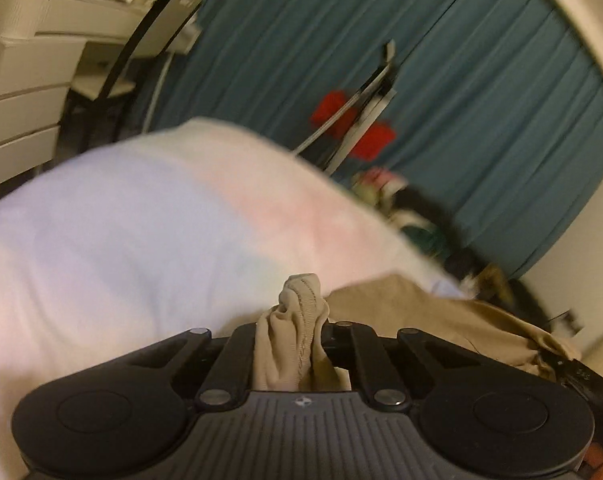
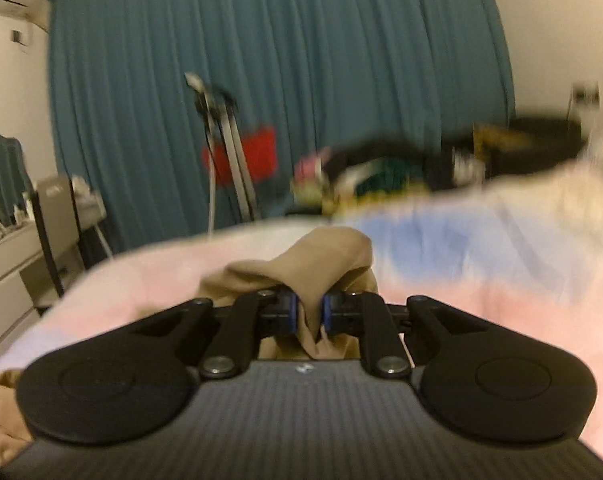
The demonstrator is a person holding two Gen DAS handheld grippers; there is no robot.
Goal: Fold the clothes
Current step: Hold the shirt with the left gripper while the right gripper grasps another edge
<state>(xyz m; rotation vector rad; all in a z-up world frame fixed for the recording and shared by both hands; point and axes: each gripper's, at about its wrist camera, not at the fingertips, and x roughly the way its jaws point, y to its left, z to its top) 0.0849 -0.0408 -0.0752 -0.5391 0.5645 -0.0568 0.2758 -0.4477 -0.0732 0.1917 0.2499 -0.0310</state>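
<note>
While your left gripper [image 1: 297,336] and right gripper [image 2: 310,316] each clamp a bunched edge of the tan garment [image 1: 429,316] above the pastel bedspread [image 1: 121,220], keep both pinches firm, draw the cloth taut, and level the edges before laying the fold.

No text, label or number can be read here; both views are blurred, and the small marks stay unclear.

A home bedroom: teal curtain [image 2: 281,80], white drawers [image 1: 21,100], pastel bedding [image 1: 141,220]
</note>
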